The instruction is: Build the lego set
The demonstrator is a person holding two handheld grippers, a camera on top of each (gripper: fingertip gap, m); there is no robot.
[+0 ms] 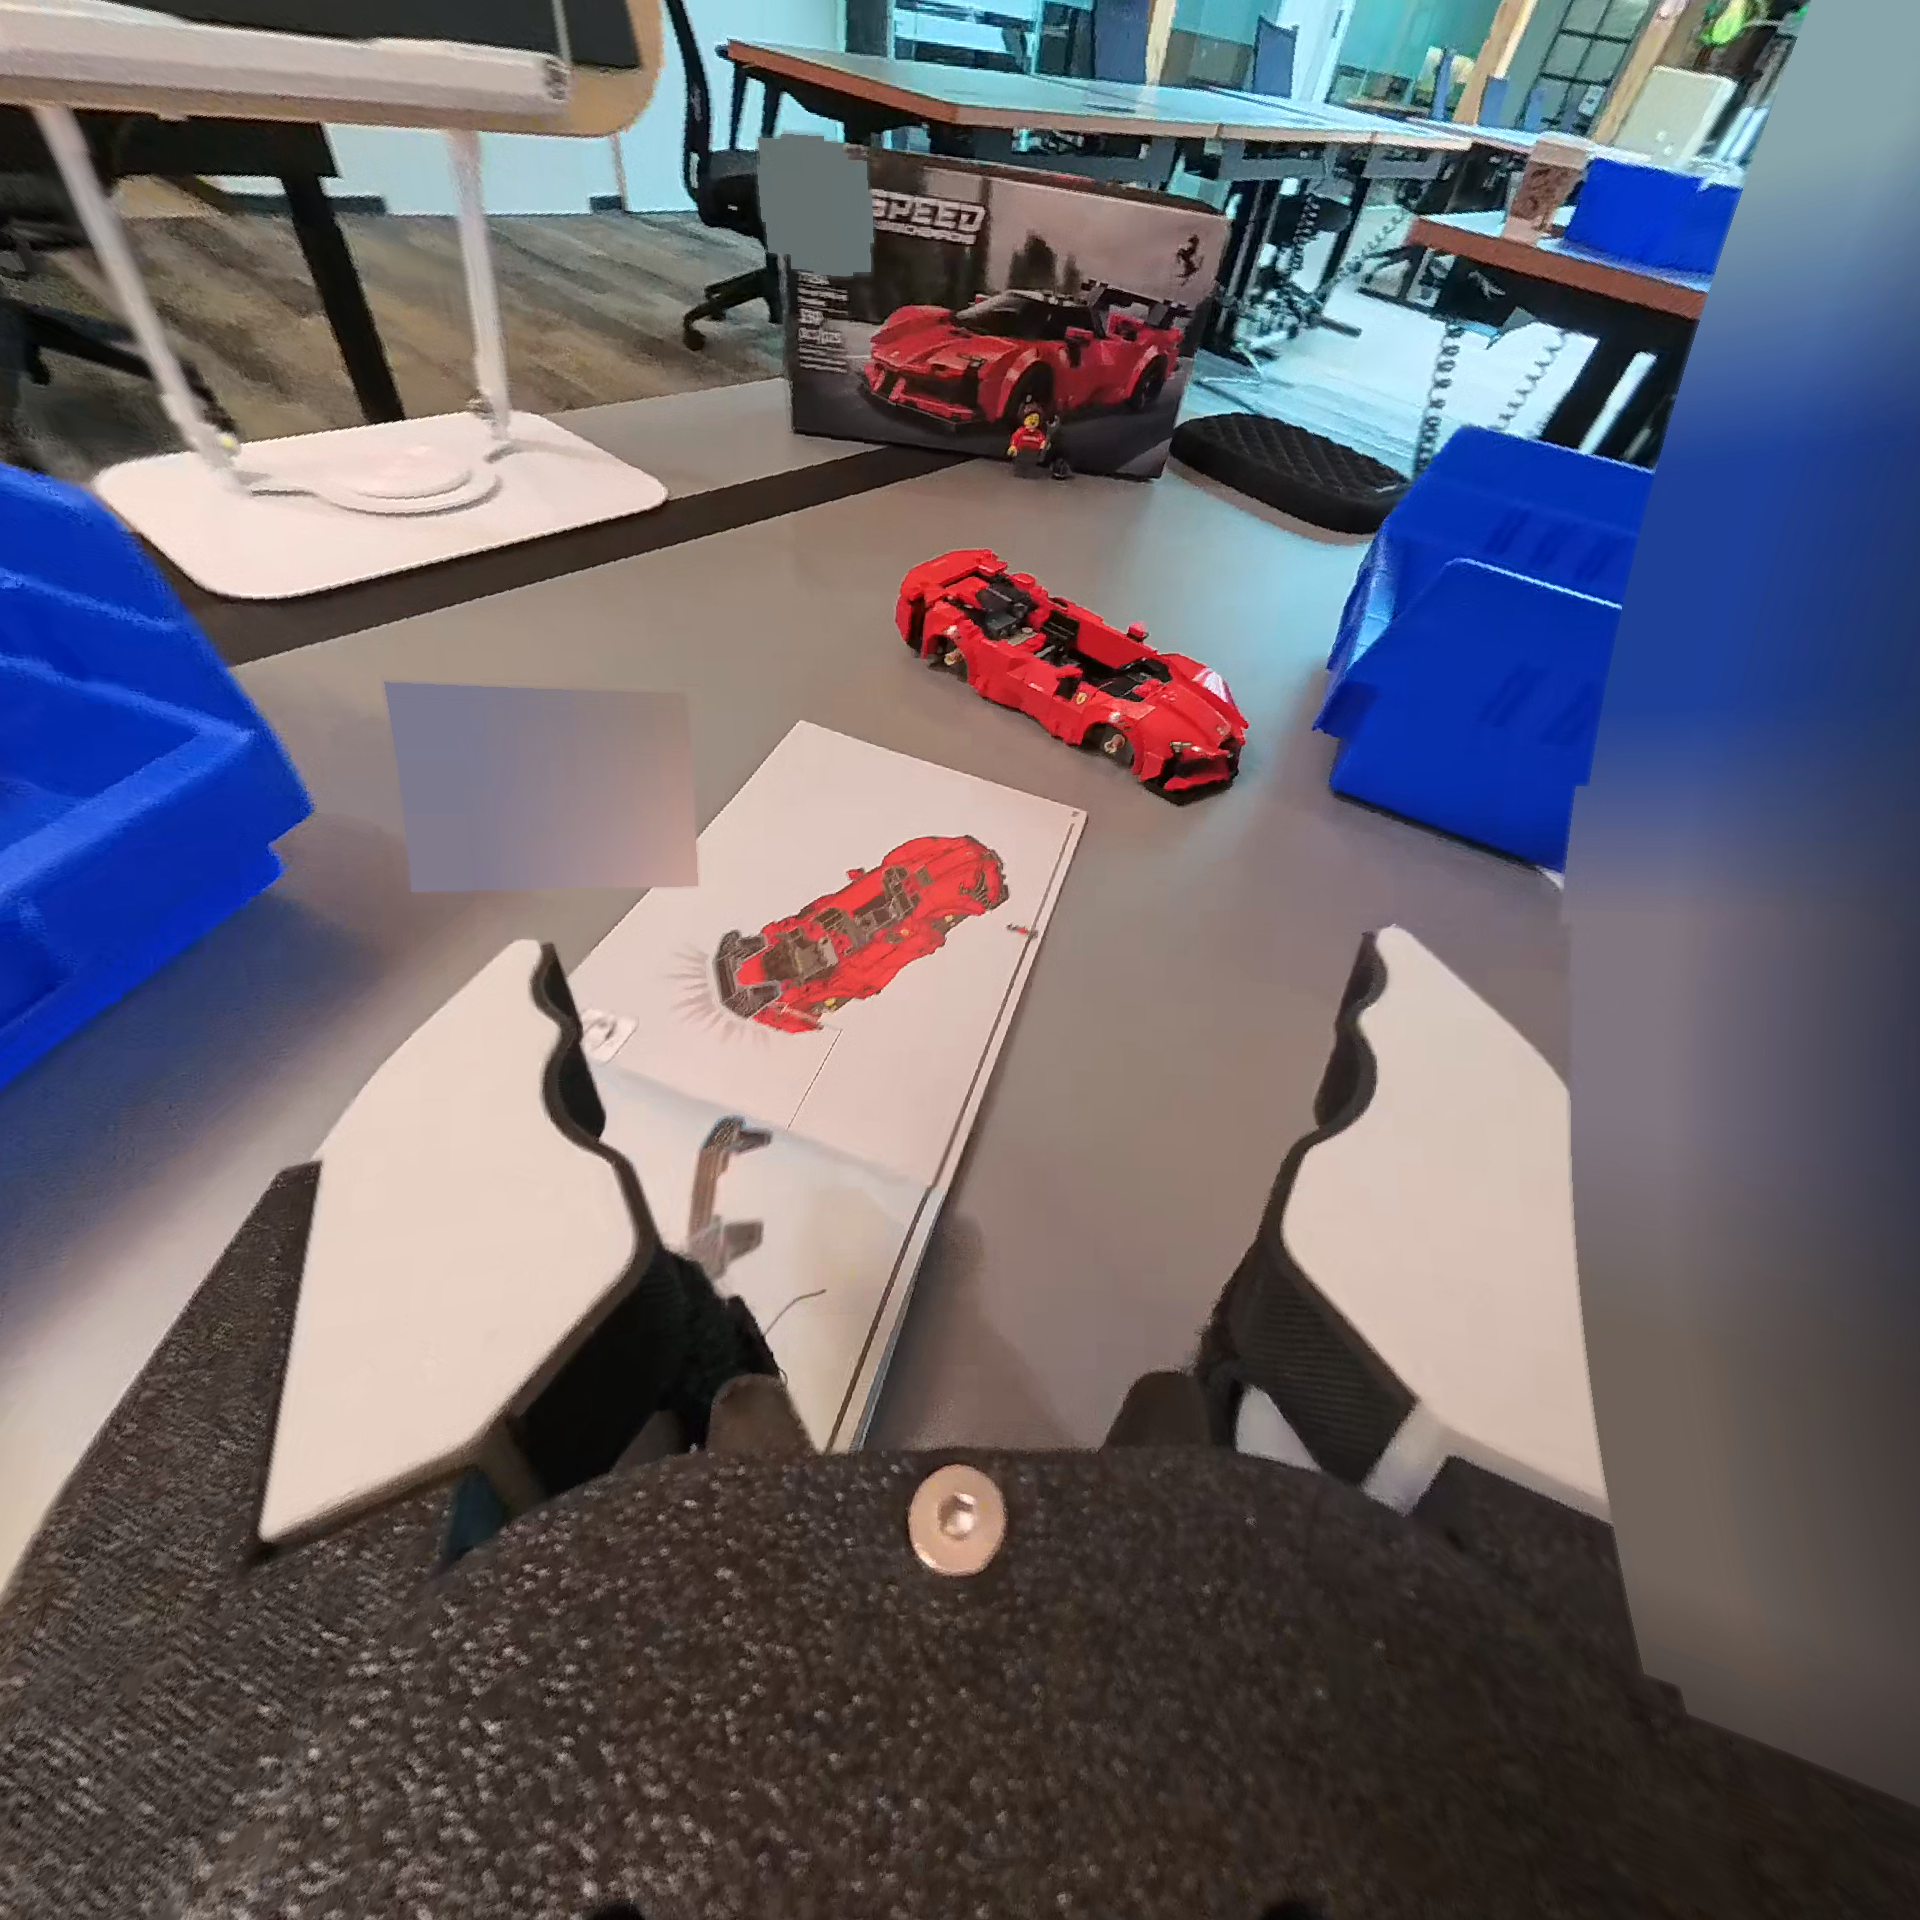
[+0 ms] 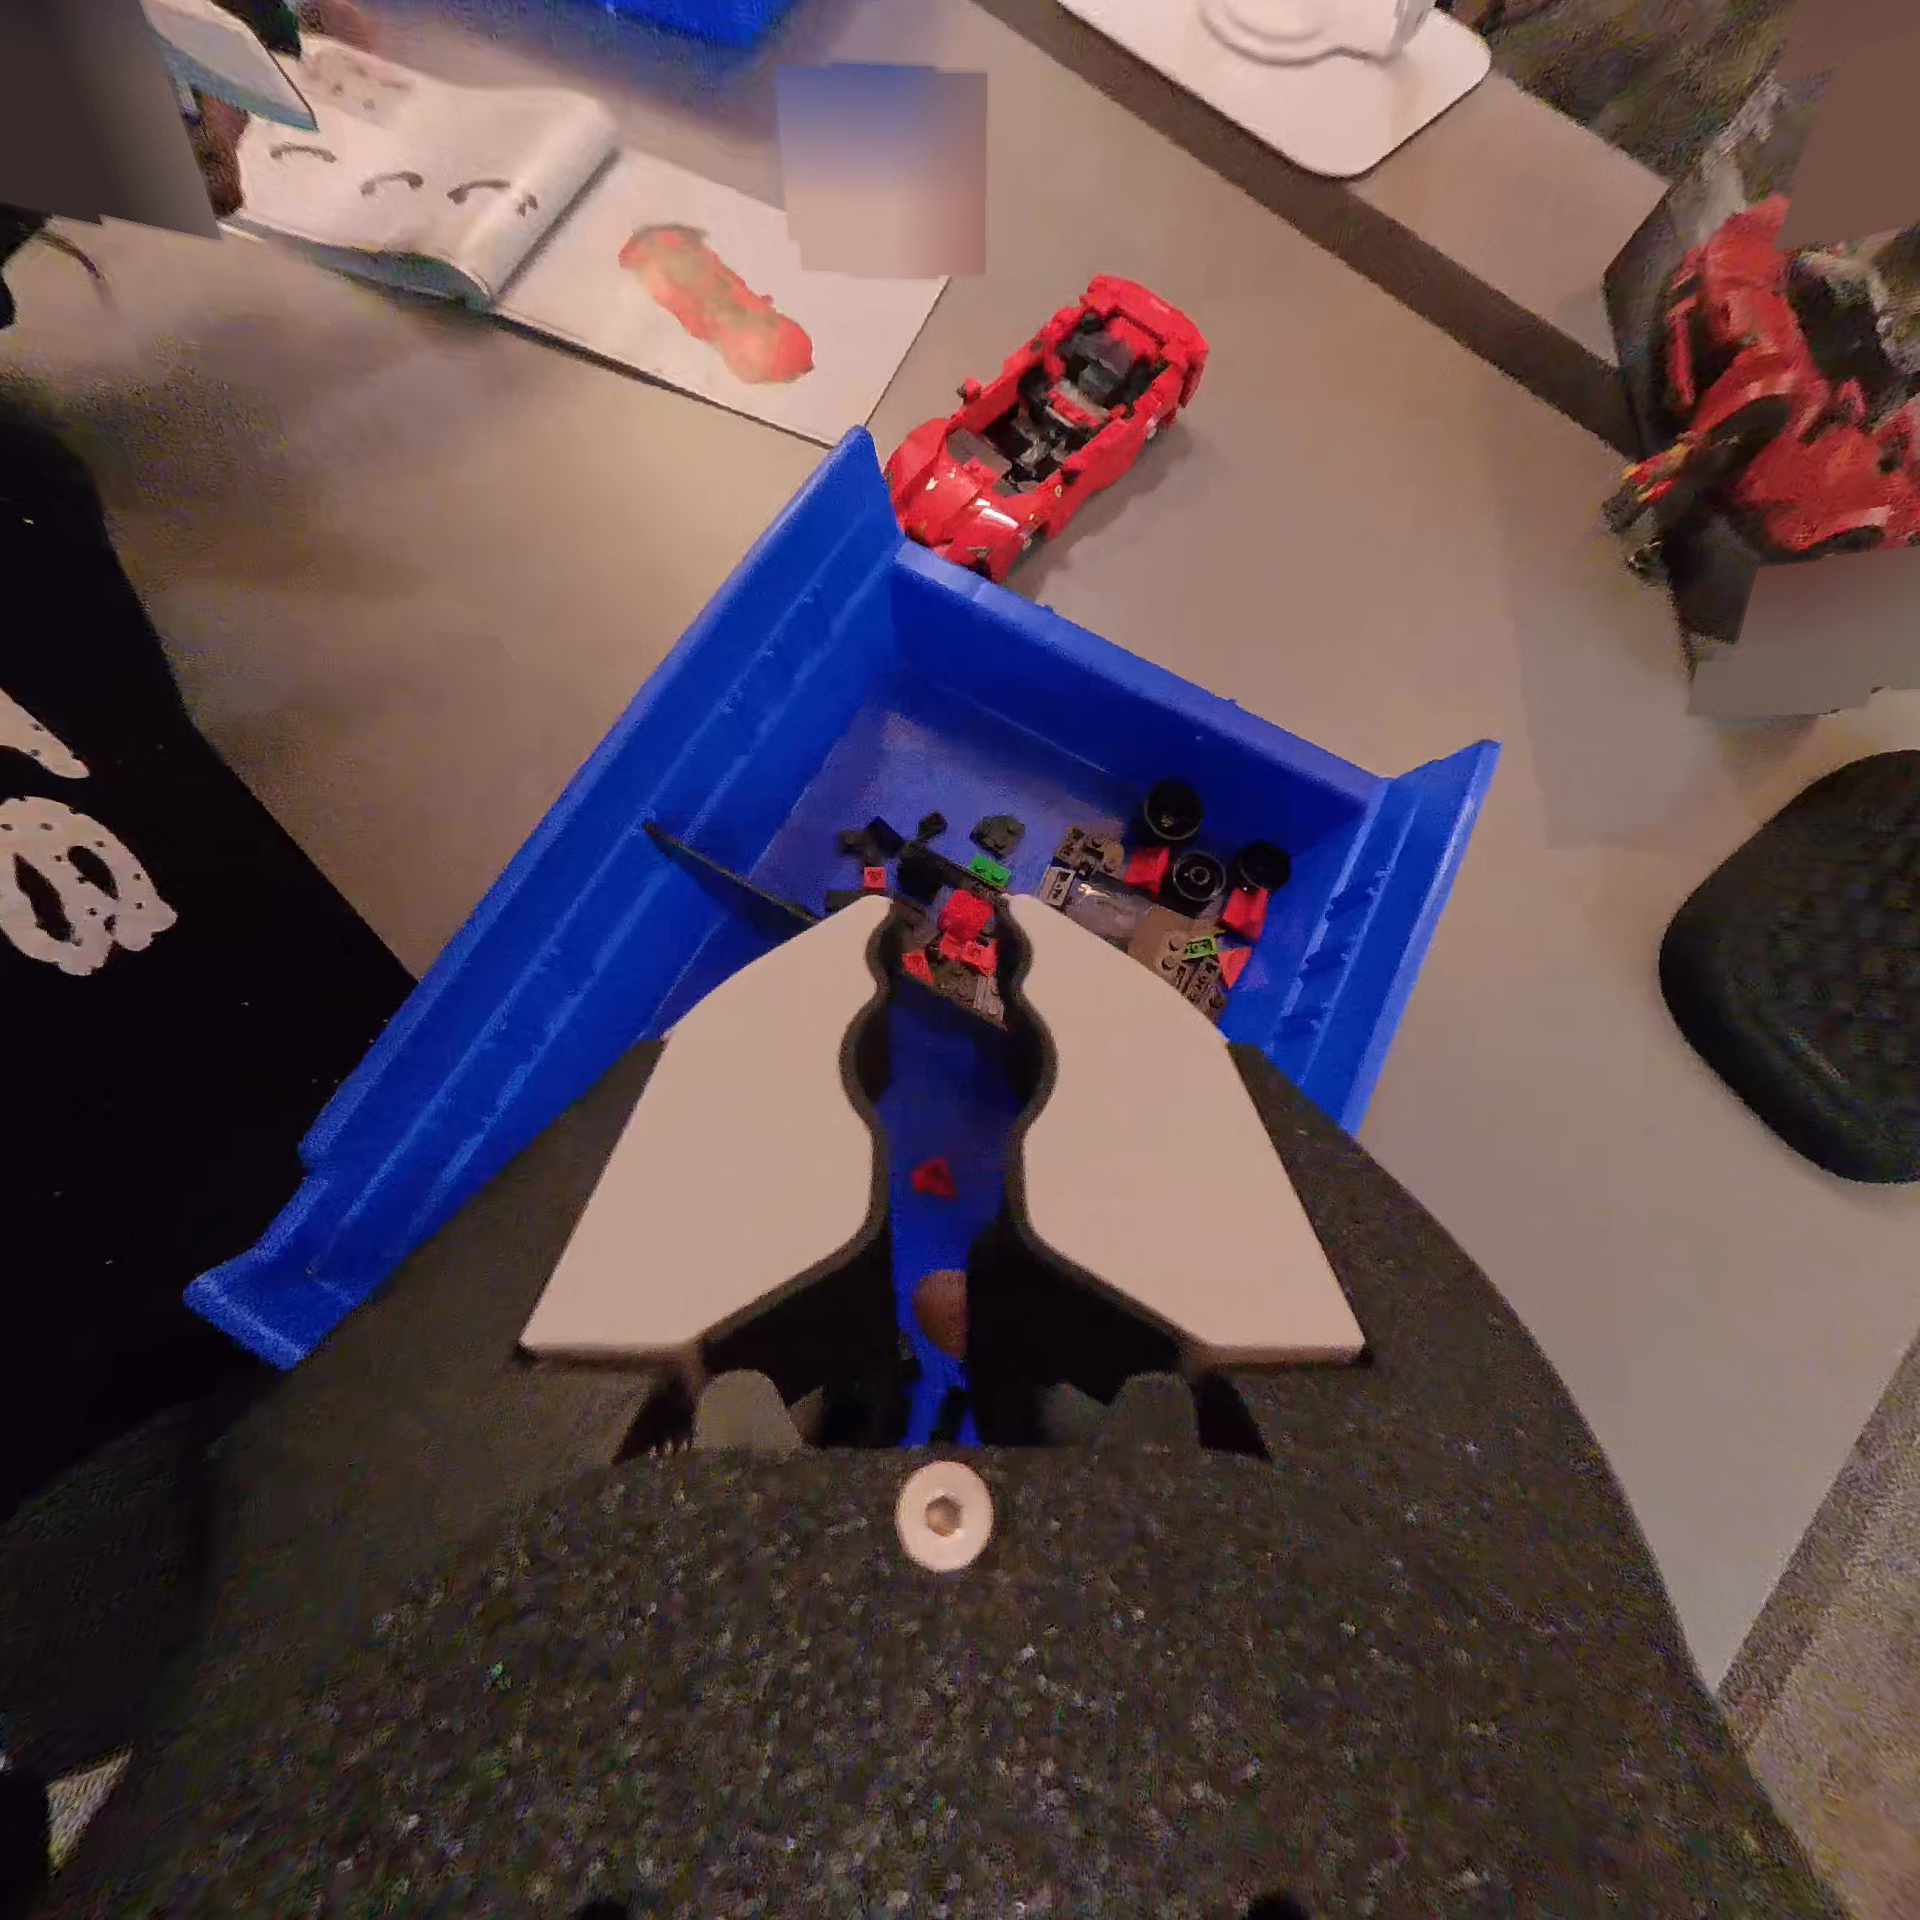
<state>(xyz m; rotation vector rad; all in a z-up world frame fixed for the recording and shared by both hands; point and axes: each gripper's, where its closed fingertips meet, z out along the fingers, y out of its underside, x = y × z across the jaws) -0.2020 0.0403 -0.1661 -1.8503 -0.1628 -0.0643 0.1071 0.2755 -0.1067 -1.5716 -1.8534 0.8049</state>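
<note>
Left wrist view: the left gripper (image 1: pixel 956 997) hangs above a smooth grey table (image 1: pixel 1195 1039) with its two flat, pale-grey fingers (image 1: pixel 457 1226) spread wide and nothing between them; each finger has a wavy black inner edge and sits on a grainy black body. Beneath the gap lies an open instruction booklet (image 1: pixel 914 1039), its glossy page printed with a red car. Beyond it, well apart from the fingers, stands the partly built red car (image 1: pixel 1070 665), angular, studded, with a black cockpit and bare axles (no tyres are fitted). At the far table edge stands the cardboard box (image 1: pixel 997 312) of the set, upright, with a small toy figure (image 1: pixel 1029 442) just in front of it. Blue plastic bins (image 1: pixel 1475 665) sit to the right, and another blue bin (image 1: pixel 114 769) to the left. A white flat-based stand (image 1: pixel 384 499) and a black quilted pad (image 1: pixel 1288 468) lie farther back.

Right wrist view: the right gripper (image 2: pixel 945 920) points down into a ribbed blue parts bin (image 2: pixel 665 883). Its fingers are nearly closed, leaving only a narrow gap at the tips; whether they grip a piece cannot be told. Just beyond the tips lies a heap of loose bricks (image 2: pixel 1101 894): red, black and grey pieces, a green one, and round black tyres (image 2: pixel 1195 873). The car touches or nearly touches the bin's far corner.
</note>
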